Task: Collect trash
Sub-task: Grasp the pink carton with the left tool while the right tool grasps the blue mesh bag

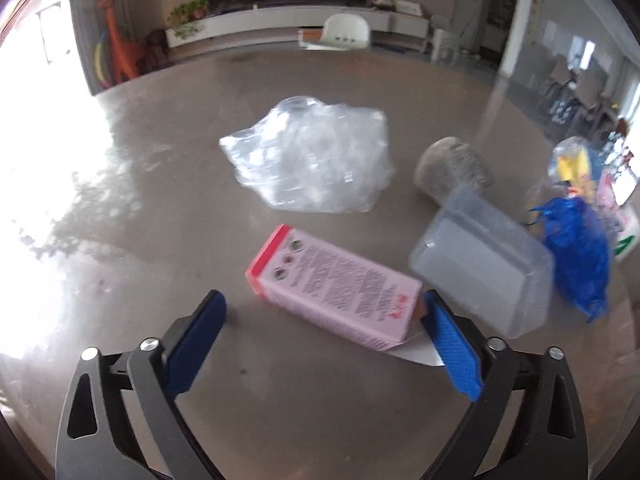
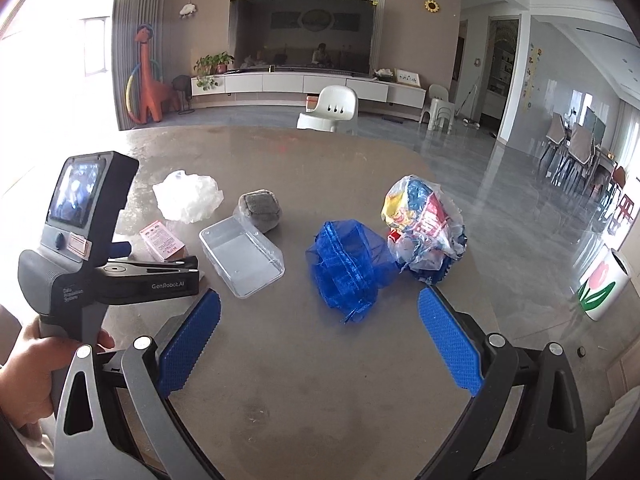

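Blue-padded fingers (image 1: 204,344) of the left gripper (image 1: 324,312) sit closest in the left wrist view, spread wide, tipped down at the grey table (image 1: 160,208). Pink carton (image 1: 332,284) lies flat between them, angled, red end away from the camera; its near end is at the right-hand pad, contact can't be confirmed, the left-hand pad is clearly apart from it. Nothing gripped. White flap sticks out under the carton's near corner.

Clear plastic tub (image 1: 484,268) just right of the carton, touching or overlapping the right-hand finger's outline, can't tell which. Grey rounded lump (image 1: 452,168) behind the tub. Crumpled clear plastic bag (image 1: 316,160) beyond the carton, apart from it. Blue mesh bag (image 1: 576,256) at the right edge, with a printed wrapper bag (image 1: 576,160) behind it. View slightly blurred.

Right wrist view: right gripper (image 2: 320,312) also wide apart, empty, hovering above bare table short of the trash. Blue mesh bag (image 2: 344,268) sits ahead between its fingers, not touched. Printed wrapper bag (image 2: 424,228) touching the mesh on its right. Clear tub (image 2: 240,260) to the left, open side up, grey lump (image 2: 260,210) behind it, clear plastic bag (image 2: 188,196) further left, pink carton (image 2: 162,244) partly hidden behind the left gripper's body (image 2: 120,276). A hand (image 2: 44,360) holds that handle at the lower left edge.

White bin with a tulip print (image 2: 604,284) stands on the floor off the table's right side, well apart from the trash
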